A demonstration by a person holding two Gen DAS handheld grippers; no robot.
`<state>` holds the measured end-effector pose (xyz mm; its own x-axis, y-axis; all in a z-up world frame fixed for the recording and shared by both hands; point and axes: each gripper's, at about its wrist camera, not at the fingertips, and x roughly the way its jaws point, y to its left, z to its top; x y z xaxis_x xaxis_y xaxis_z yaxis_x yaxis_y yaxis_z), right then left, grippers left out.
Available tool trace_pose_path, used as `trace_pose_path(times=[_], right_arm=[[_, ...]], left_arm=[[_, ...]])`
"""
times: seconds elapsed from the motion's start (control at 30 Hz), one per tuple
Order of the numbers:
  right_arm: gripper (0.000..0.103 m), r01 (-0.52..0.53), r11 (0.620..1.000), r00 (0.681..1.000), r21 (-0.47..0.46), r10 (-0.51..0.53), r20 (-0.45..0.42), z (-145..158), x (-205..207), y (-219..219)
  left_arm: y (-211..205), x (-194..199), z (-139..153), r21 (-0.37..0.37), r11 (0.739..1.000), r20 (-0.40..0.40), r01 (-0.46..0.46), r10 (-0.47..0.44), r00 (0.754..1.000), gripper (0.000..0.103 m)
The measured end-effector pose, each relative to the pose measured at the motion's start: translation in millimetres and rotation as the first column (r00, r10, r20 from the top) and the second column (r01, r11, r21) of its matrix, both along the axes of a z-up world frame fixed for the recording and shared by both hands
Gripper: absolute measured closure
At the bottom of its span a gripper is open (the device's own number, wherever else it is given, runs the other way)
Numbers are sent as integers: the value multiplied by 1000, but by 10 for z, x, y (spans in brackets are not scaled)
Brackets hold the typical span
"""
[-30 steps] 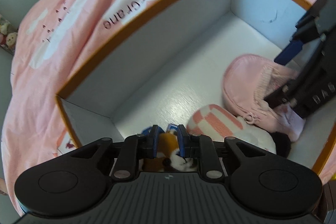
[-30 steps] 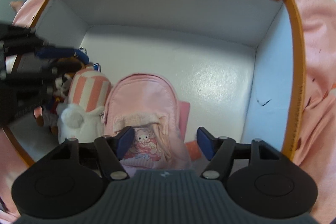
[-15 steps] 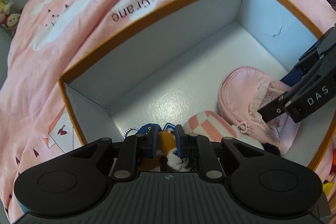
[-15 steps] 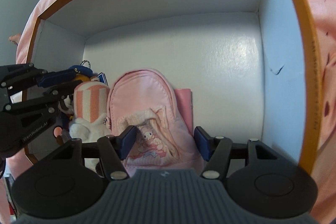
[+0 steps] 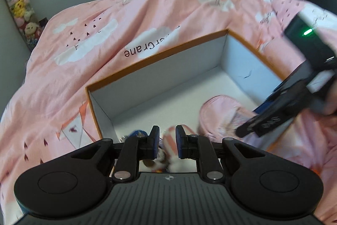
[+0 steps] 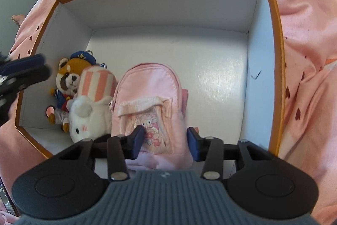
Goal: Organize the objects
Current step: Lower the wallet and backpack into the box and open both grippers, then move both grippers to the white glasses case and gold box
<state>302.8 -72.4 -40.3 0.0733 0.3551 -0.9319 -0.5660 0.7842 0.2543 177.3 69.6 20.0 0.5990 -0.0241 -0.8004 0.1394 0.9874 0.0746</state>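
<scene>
An orange-rimmed white box sits on the pink bed cover. Inside lie a brown sailor bear plush, a white bunny plush with a striped hat and a small pink backpack. My left gripper is open and empty, raised above the box's near left corner, over the plushes. My right gripper is open and empty, its fingers either side of the backpack's lower end. The box and backpack also show in the left wrist view.
The pink cloud-print bed cover surrounds the box. A shelf of plush toys stands far left by the grey wall. The right and far parts of the box floor are bare.
My left gripper has let go of the sailor bear, opened and lifted up and back out of the box. My right gripper has also risen, staying open over the backpack.
</scene>
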Motion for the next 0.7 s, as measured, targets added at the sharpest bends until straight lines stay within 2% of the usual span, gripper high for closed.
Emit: trace_pose_path(times=[0.1,0.17,0.23,0.27,0.43,0.5,0.53,0.6,0.7], right_arm=[[56,6,1000,1000,-15,-6,-1,-110,-6,12],[56,10,1000,1000,-22,-9,13,-125,-15,15],[53,-7,1000,998,-29,9,59,-61,-69,17],[48,-22,999,995,-38,25,99,-24,-116,27],[43,-66,994,946,-88,91,311,183,-442,25],[31,-64,995,923,-73,87,375,282,-544,-18],[29,-63,996,911,-61,82,405,327,-593,-46],[28,-71,996,889,-45,83,450,366,-687,-67],[28,-71,996,870,-47,85,485,369,-767,-69]], left_arm=[[-18,-192,65,-63,998,17,-25,26,1000,84],[-14,-334,92,-103,993,18,-54,56,998,80],[2,-470,93,-142,986,9,-93,95,995,74],[9,-531,82,-159,981,0,-115,117,993,74],[14,-787,-21,-209,957,-49,-202,197,979,71],[8,-871,-74,-216,948,-64,-234,225,972,66],[14,-897,-103,-223,942,-74,-253,242,967,62],[-1,-985,-174,-237,927,-94,-292,277,956,58],[-26,-1090,-290,-217,912,-109,-347,330,938,53]])
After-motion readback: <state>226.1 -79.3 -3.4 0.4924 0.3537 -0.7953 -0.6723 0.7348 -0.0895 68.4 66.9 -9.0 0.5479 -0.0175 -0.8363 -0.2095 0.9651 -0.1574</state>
